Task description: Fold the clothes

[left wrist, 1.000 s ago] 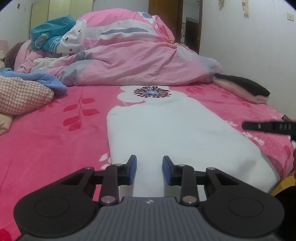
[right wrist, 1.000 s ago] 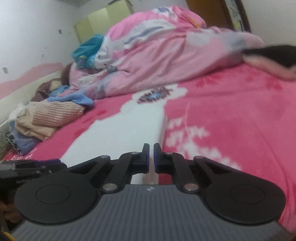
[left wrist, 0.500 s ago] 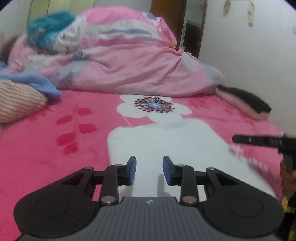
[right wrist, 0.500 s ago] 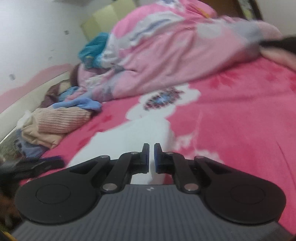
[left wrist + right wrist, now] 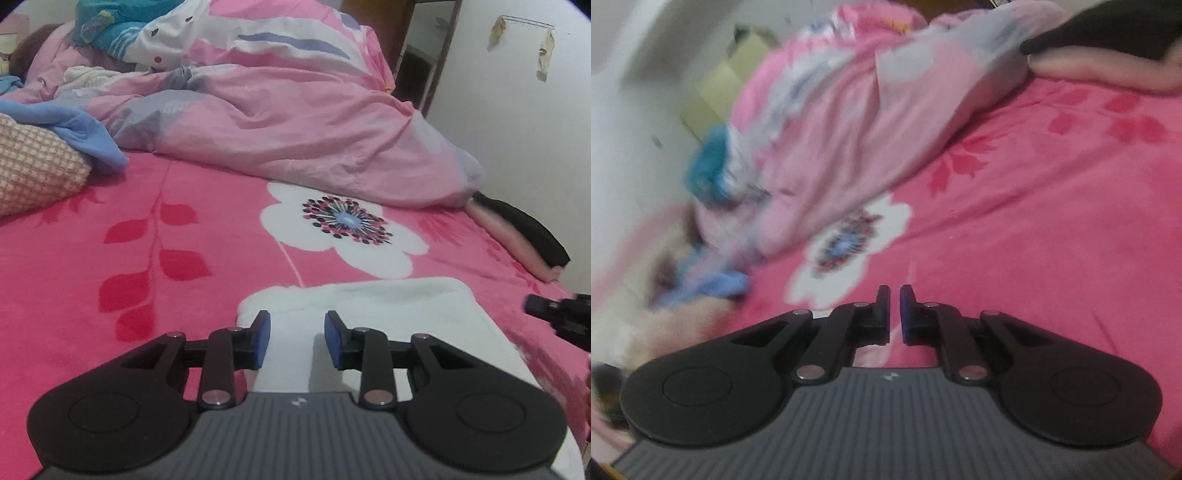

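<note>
A white folded garment (image 5: pixel 388 325) lies flat on the pink flowered bedsheet (image 5: pixel 110 295), its far edge just short of the white flower print. My left gripper (image 5: pixel 297 339) hovers over its near left part, open, blue pads apart with nothing between them. At the right edge of the left wrist view, the black tip of the right gripper (image 5: pixel 557 317) pokes in beside the garment. In the blurred right wrist view my right gripper (image 5: pixel 894 314) is shut with nothing in it, over the bare sheet (image 5: pixel 1034 258).
A rumpled pink duvet (image 5: pixel 277 122) fills the far side of the bed. A checked folded garment (image 5: pixel 33 166) and a blue one (image 5: pixel 81 133) lie at the left. A black and pink folded piece (image 5: pixel 524 236) lies by the right wall.
The left gripper has moved forward over the white garment toward the flower print. The right wrist view has rolled and swung right, and the white garment has left it. Neither jaw gap has changed.
</note>
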The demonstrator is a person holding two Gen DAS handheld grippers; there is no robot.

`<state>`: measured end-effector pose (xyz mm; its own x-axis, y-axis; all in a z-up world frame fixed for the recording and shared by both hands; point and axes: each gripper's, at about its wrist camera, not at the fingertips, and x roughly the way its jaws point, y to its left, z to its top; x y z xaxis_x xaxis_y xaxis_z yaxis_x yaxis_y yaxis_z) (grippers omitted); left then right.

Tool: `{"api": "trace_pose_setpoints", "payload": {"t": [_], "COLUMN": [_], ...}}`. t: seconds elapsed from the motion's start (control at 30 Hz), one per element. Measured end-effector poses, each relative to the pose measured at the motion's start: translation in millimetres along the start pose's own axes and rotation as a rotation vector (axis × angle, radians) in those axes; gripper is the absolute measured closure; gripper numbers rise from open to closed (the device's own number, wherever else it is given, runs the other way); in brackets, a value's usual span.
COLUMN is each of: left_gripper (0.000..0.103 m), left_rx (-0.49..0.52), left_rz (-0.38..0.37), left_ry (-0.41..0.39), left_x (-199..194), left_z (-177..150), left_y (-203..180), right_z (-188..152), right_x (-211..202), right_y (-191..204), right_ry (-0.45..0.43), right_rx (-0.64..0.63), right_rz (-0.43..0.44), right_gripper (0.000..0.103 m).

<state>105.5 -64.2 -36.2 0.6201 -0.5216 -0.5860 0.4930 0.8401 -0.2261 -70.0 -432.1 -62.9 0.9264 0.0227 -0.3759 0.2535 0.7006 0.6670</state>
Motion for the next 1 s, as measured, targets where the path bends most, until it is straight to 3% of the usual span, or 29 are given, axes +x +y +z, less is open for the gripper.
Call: {"api": "trace_pose_setpoints", "payload": {"t": [0.13, 0.2, 0.3, 0.4, 0.6, 1.0], "left_gripper": [0.070, 0.068, 0.068, 0.068, 0.068, 0.066], "left_rx": [0.051, 0.088, 0.159, 0.208, 0.200, 0.202], "left_rz": [-0.041, -0.076, -0.126, -0.128, -0.113, -0.118], "left_ry": [-0.001, 0.001, 0.007, 0.012, 0.026, 0.024], "left_x": [-22, -31, -39, -36, -27, -21], "left_z": [-5, -10, -22, -35, -46, -50], "left_y": [-18, -32, -56, -73, -74, -71], "right_z": [-42, -67, -105, -141, -173, -178], "right_x": [-65, -95, -130, -149, -135, -121], "right_y": [9, 14, 19, 24, 31, 39], "right_ry": [-0.004, 0.007, 0.034, 0.079, 0.139, 0.090], "right_rx": [0.046, 0.058, 0.068, 0.093, 0.148, 0.091], "right_rz": [0.117, 0.148, 0.148, 0.138, 0.168, 0.120], "right_gripper": [0.093, 0.085, 0.078, 0.076, 0.075, 0.075]}}
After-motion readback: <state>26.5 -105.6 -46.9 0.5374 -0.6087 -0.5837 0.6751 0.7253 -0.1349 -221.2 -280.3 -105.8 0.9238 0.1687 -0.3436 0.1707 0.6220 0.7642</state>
